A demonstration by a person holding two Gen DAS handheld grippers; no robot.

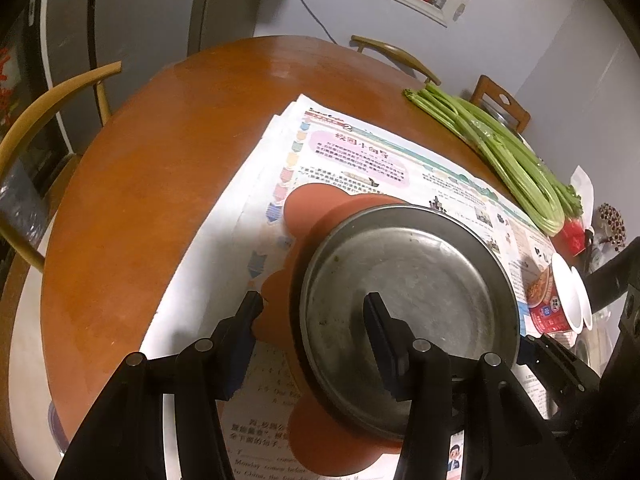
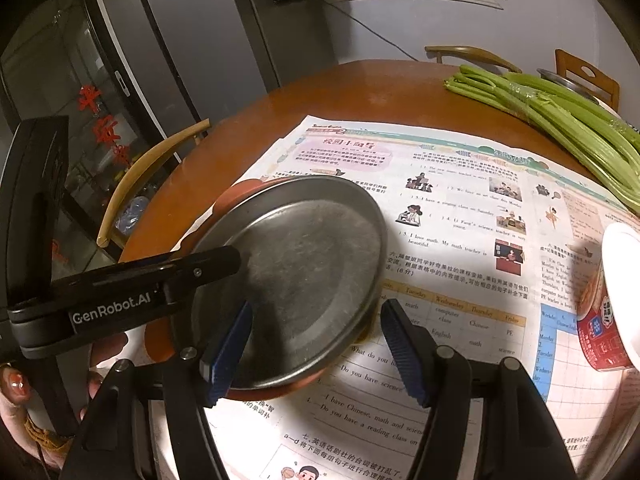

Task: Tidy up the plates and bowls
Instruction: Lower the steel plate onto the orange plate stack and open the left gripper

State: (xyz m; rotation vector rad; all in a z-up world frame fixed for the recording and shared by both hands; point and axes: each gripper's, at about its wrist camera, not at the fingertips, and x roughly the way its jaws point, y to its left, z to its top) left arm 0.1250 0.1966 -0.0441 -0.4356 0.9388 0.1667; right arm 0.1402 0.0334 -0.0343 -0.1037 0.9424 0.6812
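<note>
The steel plate was sat on an orange flower-shaped plate over newspaper on the desk. Both the left gripper and right gripper were spread open, straddling opposite rims. Probably best clamped evenly, then lifted level. "GenRobot.AI" was readable.

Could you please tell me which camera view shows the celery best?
The right wrist view: the celery stalks lie large and sharp across the table's far right. The left wrist view shows the bunch whole, leafy end included, but smaller.
</note>
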